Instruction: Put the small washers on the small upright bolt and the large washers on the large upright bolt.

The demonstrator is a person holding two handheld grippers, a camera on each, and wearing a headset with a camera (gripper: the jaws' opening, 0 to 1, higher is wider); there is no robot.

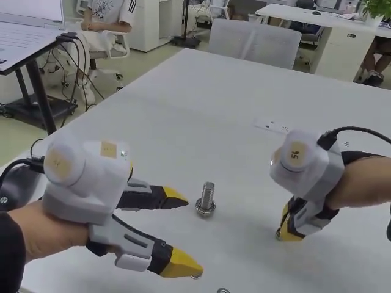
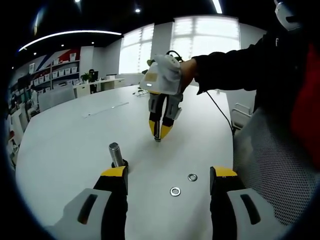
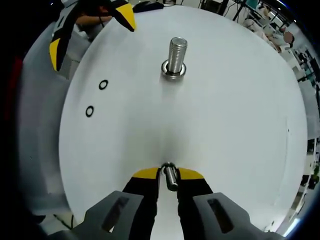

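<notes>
The large bolt [image 1: 206,197] stands upright mid-table, also seen as the large bolt [image 2: 116,154] and the large bolt [image 3: 176,55]. My left gripper [image 1: 180,232] is open, its yellow tips on either side of the space just left of the bolt. Two small washers [image 2: 175,191] [image 2: 192,177] lie flat between its jaws; they show again as washers [image 3: 103,85] [image 3: 89,111]. My right gripper [image 1: 286,232] points down at the table and is shut on the small bolt [image 3: 170,177], which stands with one end on the tabletop [image 3: 225,100].
A white power strip [image 1: 273,126] lies on the table beyond the bolt. Grey chairs [image 1: 253,41] stand at the far edge. A seated person [image 1: 107,18] and a desk with cables [image 1: 36,67] are at the far left.
</notes>
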